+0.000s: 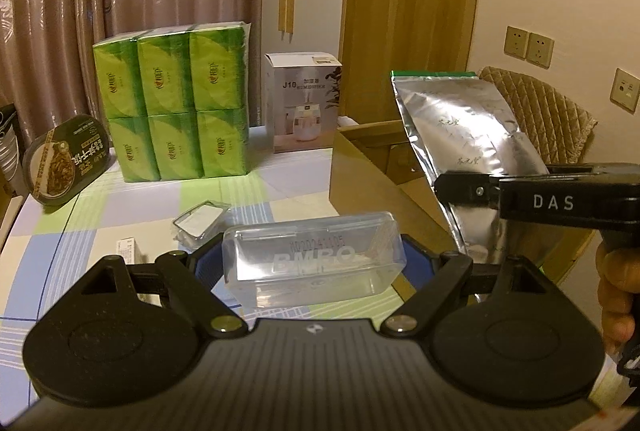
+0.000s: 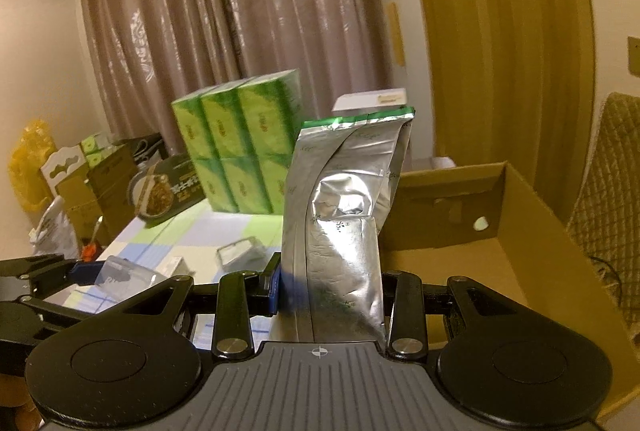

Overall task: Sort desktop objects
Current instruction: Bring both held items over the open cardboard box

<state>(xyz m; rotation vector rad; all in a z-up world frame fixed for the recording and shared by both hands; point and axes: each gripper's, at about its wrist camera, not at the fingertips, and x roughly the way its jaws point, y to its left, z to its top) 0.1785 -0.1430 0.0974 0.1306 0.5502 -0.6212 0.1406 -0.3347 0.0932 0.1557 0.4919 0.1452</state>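
Note:
My left gripper (image 1: 312, 265) is shut on a clear plastic box (image 1: 314, 255) marked BMBO, held wide between the blue pads above the checked tablecloth (image 1: 100, 223). My right gripper (image 2: 332, 283) is shut on a tall silver foil pouch (image 2: 340, 207) with a green top edge, which stands upright next to an open cardboard box (image 2: 480, 243). In the left wrist view the right gripper (image 1: 464, 187) and its pouch (image 1: 460, 127) hang over that cardboard box (image 1: 360, 171). The right wrist view shows the left gripper (image 2: 92, 273) with the clear box (image 2: 124, 277) at the lower left.
At the back of the table stand a block of green tissue packs (image 1: 172, 107), a white humidifier carton (image 1: 304, 107) and a dark noodle bowl (image 1: 66, 161). A small clear case (image 1: 200, 221) and a small white packet (image 1: 130, 251) lie nearer. A quilted chair back (image 1: 540, 115) stands behind the cardboard box.

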